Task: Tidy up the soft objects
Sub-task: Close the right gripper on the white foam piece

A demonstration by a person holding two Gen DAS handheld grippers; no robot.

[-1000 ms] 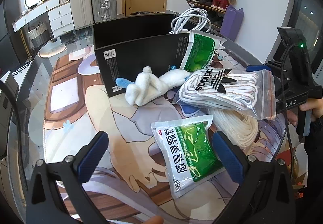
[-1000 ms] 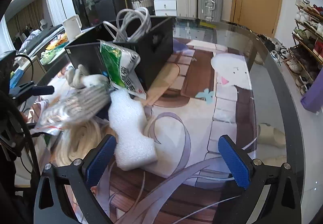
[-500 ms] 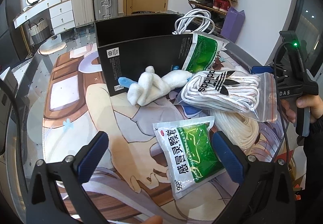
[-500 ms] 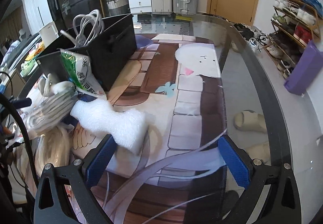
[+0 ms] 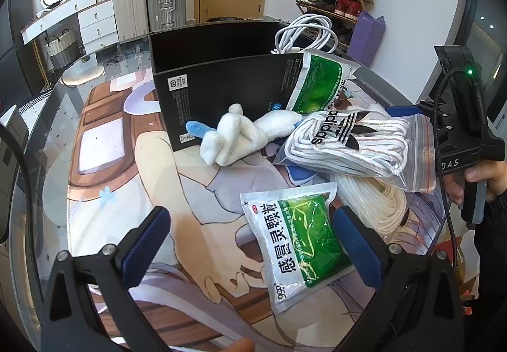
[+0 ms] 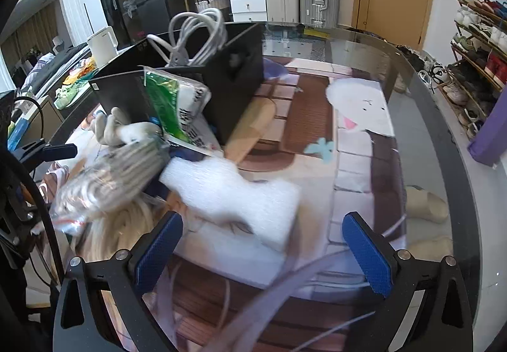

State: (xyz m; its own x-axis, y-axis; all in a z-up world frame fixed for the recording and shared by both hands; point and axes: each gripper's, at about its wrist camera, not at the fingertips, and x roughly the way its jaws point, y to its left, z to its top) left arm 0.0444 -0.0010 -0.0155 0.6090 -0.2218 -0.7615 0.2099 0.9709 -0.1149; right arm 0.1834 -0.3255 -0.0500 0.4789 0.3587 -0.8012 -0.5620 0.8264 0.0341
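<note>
Honestly, the nearest worry is the green sachet lying flat on the bench, right between the blue pads of the left tongs, which are spread wide and holding nothing. It is thin, slick and flush with the printed mat, so a pinch from above could well skate off or only crease a corner.

On the other side the right tongs are also spread and empty, hovering just short of the white foam block. That view is smeared with motion, so I can't say how close they truly are. My guess is the foam would squash and spring loose if nipped at one edge.

A little further in, the zip bag of white laces rests on top of the coiled cream rope. Pull the rope first and the bag probably slides off with it. The rope itself may uncoil and trail.

Beyond that the white plush toy leans against the front wall of the black box, and a second green sachet is propped on the box's corner, half in and half out. Any nudge to the box looks likely to tip it down onto the pile.

Farthest back, loops of white cable stand well above the box rim; dropping more in could snag them or push them out
</note>
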